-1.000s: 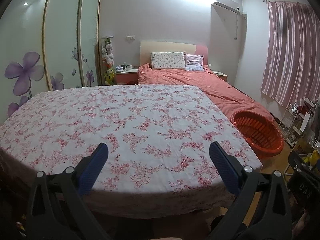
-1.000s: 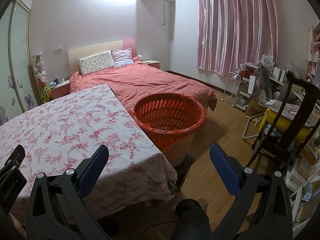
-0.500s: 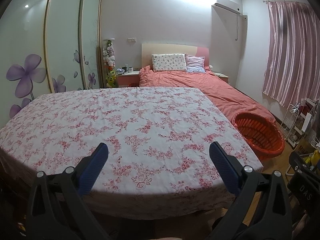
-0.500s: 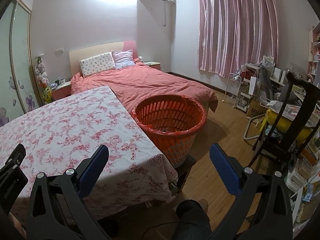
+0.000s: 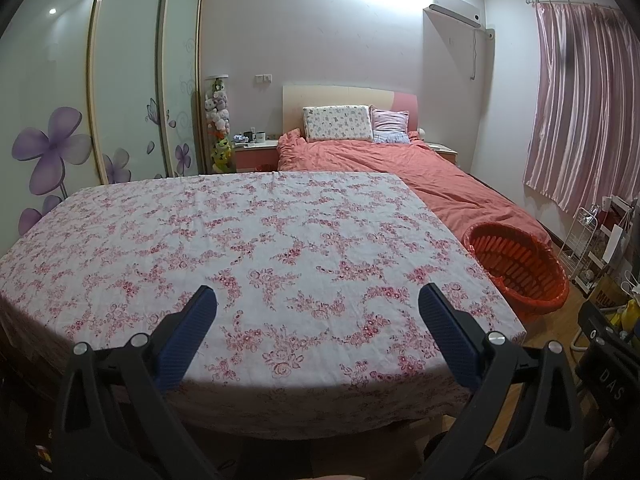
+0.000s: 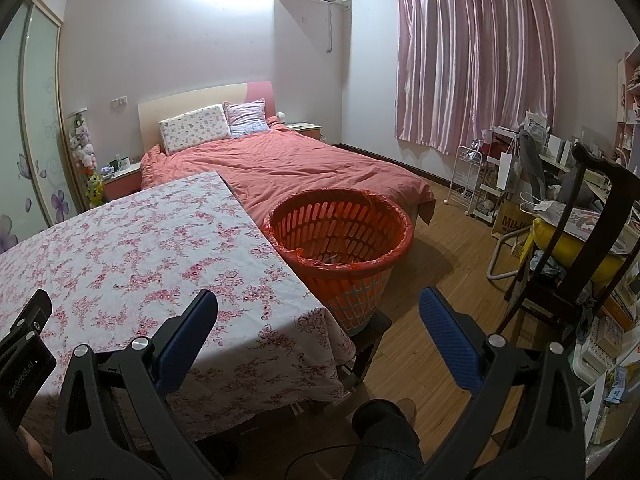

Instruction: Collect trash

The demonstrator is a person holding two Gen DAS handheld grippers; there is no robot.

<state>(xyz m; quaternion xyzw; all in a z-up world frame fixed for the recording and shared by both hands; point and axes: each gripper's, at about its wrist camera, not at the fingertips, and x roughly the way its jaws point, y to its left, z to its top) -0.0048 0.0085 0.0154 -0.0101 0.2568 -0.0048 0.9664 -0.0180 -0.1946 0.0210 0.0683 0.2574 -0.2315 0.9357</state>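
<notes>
An orange slotted basket (image 6: 340,236) lined with an orange bag stands on a low stool at the table's right side; something pale lies at its bottom. It also shows in the left wrist view (image 5: 518,268). The table (image 5: 240,248) wears a pink floral cloth; I see no loose trash on it. My left gripper (image 5: 318,300) is open and empty above the table's near edge. My right gripper (image 6: 318,300) is open and empty, held above the table's near right corner, short of the basket.
A bed with a salmon quilt (image 6: 300,164) lies behind the table and basket. A dark wooden chair (image 6: 580,248), a white wire cart (image 6: 468,176) and cluttered shelves stand at the right. Wardrobe doors (image 5: 120,92) line the left wall. My leg (image 6: 384,436) is below.
Both views have tilted down and drawn back a little, so the table and basket sit slightly lower in the frames. Both grippers stay open.
</notes>
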